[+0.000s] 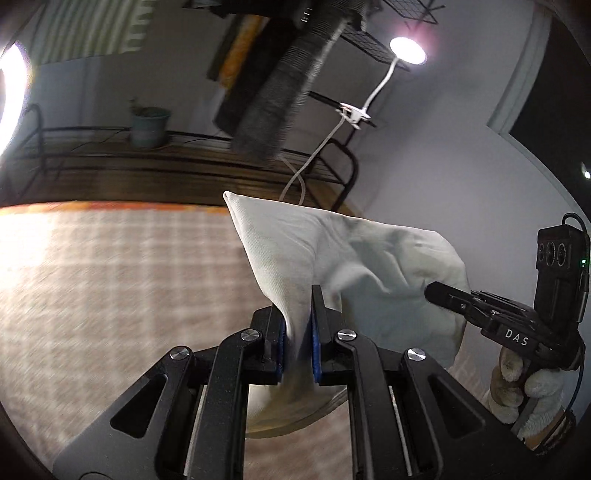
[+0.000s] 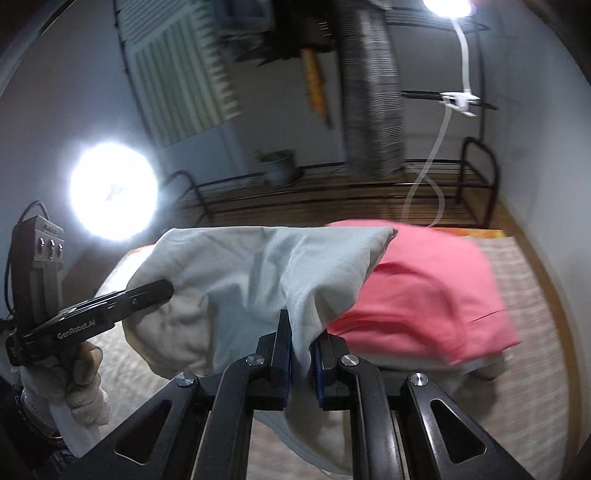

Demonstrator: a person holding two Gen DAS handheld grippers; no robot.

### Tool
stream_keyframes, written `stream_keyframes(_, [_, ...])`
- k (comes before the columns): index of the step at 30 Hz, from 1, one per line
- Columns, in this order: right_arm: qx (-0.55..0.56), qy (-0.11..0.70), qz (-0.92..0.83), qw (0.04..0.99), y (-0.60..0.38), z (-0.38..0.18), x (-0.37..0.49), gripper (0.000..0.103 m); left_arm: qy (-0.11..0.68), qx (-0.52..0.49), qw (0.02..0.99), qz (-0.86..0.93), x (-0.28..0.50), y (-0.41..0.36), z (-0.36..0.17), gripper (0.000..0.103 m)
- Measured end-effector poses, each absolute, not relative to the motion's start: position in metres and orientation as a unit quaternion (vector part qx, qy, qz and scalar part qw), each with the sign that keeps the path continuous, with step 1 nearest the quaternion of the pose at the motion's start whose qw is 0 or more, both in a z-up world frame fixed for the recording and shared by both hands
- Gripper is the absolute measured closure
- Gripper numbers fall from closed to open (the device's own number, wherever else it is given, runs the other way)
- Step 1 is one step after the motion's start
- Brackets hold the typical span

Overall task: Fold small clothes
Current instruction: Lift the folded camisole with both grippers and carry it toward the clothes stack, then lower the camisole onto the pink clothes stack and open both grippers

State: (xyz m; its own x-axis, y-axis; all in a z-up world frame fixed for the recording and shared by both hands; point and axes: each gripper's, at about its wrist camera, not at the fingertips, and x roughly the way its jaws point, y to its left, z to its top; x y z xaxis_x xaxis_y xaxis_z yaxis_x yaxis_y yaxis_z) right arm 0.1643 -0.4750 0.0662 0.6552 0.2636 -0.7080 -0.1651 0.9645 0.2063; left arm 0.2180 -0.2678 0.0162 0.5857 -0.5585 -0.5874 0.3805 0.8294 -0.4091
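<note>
A small white garment [image 1: 332, 251] hangs lifted above the checked cloth surface [image 1: 110, 277]. My left gripper [image 1: 297, 306] is shut on one edge of it. My right gripper [image 2: 301, 336] is shut on another edge of the same white garment [image 2: 240, 280]. The right gripper shows at the right of the left wrist view [image 1: 480, 306], the left gripper at the left of the right wrist view [image 2: 110, 302], each with fingers against the cloth. A pink garment [image 2: 424, 295] lies on the surface behind the white one.
A dark metal rack [image 2: 369, 192] with a potted plant [image 2: 277, 166] stands behind the surface. A clip lamp [image 2: 448, 7] with a white cable [image 2: 436, 147] and a round bright light [image 2: 114, 192] shine. Dark clothes [image 2: 369, 92] hang above.
</note>
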Motion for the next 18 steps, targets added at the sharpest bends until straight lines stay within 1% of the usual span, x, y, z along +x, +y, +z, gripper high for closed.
stream_keyframes(8, [0.066,0.387,0.069,0.917,-0.554,0.068,0.209,0.095,0.364,-0.109,0.882,-0.279,0.274,-0.344,0.006,0.094])
stream_keyframes(13, [0.066,0.391,0.06,0.916,-0.581,0.056,0.244,0.095,0.37,-0.103,0.883,-0.27,0.297,-0.368,-0.009,0.094])
stream_keyframes(18, [0.058,0.404,0.058,0.911,-0.592,0.032,0.264,0.095,0.374,-0.09,0.887,-0.255,0.314,-0.381,-0.025,0.094])
